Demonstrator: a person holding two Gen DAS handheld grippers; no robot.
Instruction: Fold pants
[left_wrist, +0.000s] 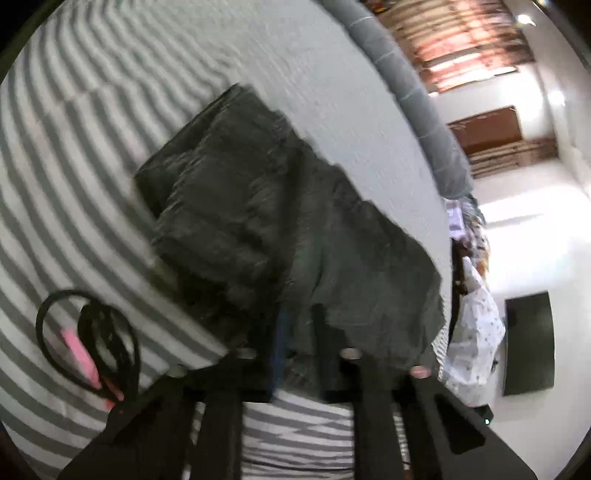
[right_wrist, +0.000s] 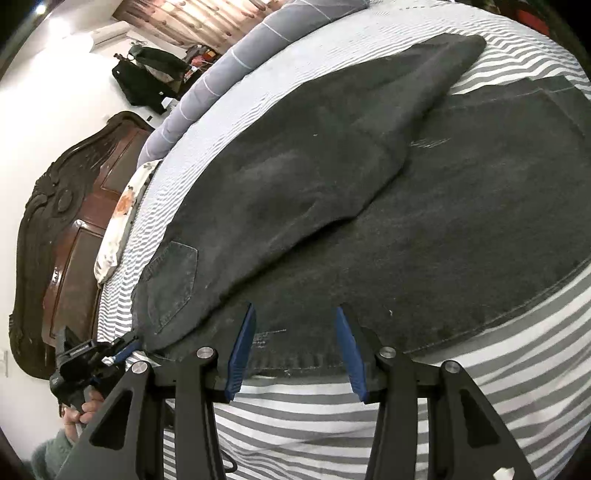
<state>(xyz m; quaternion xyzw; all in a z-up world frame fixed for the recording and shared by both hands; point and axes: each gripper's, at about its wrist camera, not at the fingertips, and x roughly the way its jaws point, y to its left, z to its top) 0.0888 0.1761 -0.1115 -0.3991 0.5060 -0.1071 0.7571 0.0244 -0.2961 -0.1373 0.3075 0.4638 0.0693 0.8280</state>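
Dark grey denim pants (right_wrist: 388, 206) lie spread on a grey-and-white striped bed sheet (right_wrist: 461, 398), one leg folded over the other. My right gripper (right_wrist: 295, 343) is open, its blue pads over the near edge of the pants. My left gripper (left_wrist: 299, 343) is shut on the waist end of the pants (left_wrist: 295, 221) and lifts it off the sheet; the cloth hides its fingertips. The left gripper also shows in the right wrist view (right_wrist: 122, 350), pinching the pants corner beside the back pocket (right_wrist: 173, 284).
A grey rolled blanket (right_wrist: 236, 70) lies along the far side of the bed. A dark wooden headboard (right_wrist: 66, 229) and a floral pillow (right_wrist: 118, 221) are at the left. A black cable loop with a pink item (left_wrist: 88, 350) lies on the sheet (left_wrist: 74, 184).
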